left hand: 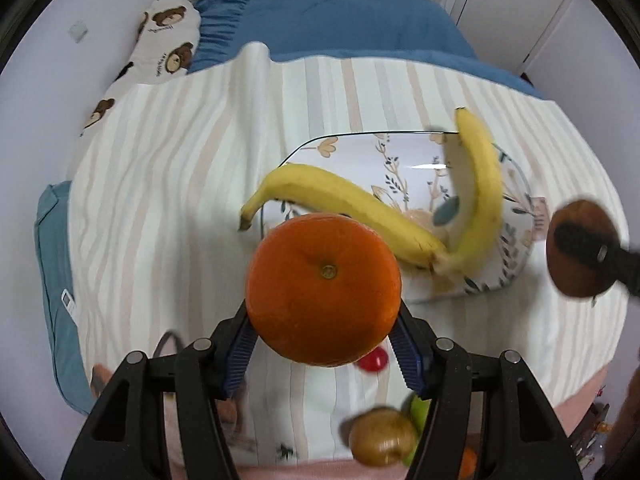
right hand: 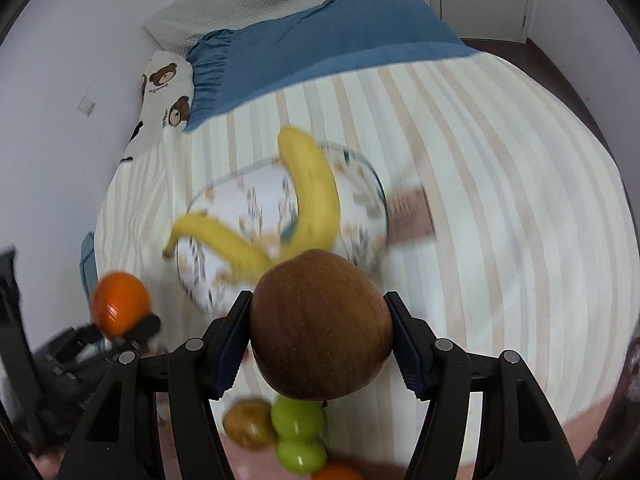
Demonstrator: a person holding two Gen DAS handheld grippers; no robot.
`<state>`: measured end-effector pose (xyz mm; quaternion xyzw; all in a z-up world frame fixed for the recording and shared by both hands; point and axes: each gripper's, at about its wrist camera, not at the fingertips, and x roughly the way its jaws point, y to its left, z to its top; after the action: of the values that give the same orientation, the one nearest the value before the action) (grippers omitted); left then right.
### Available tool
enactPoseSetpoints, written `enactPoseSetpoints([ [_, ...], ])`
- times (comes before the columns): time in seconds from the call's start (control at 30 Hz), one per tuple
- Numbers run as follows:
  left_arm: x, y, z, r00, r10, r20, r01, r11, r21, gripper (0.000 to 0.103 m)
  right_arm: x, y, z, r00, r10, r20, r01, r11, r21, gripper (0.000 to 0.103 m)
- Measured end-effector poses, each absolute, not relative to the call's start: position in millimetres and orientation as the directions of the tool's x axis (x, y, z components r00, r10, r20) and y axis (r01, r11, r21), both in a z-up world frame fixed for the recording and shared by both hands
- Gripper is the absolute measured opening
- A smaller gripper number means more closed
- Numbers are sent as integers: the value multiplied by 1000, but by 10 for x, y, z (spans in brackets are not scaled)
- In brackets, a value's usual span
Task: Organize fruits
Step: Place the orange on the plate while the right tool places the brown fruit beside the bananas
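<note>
The left gripper (left hand: 323, 338) clamps an orange (left hand: 323, 290) at frame centre; the right gripper (right hand: 320, 344) clamps a brown pear (right hand: 320, 324), both half open.

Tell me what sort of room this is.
Most likely a bedroom: the fruit lies on a bed under a striped cover, with a blue pillow and a bear-print pillow against the wall.
</note>
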<state>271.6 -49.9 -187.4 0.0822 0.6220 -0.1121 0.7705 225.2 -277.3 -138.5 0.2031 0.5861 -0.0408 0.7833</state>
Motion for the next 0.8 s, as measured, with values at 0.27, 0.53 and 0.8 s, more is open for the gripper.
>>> enactPoseSetpoints([
  [0.27, 3032, -459, -2245, 109, -96, -989, 220, 973, -70, 59, 3134, -2469, -1725, 210, 226, -951, 226, 935, 272, 67],
  [0.53, 3081, -474, -2221, 144, -112, -983, 213, 974, -80, 55, 3331, -2203, -2112, 122, 217, -968, 167, 957, 236, 67],
  [0.8, 3097, -495, -2149, 154, -113, -982, 225, 971, -76, 55, 3378, -2111, -2246, 114, 213, -970, 174, 957, 231, 68],
])
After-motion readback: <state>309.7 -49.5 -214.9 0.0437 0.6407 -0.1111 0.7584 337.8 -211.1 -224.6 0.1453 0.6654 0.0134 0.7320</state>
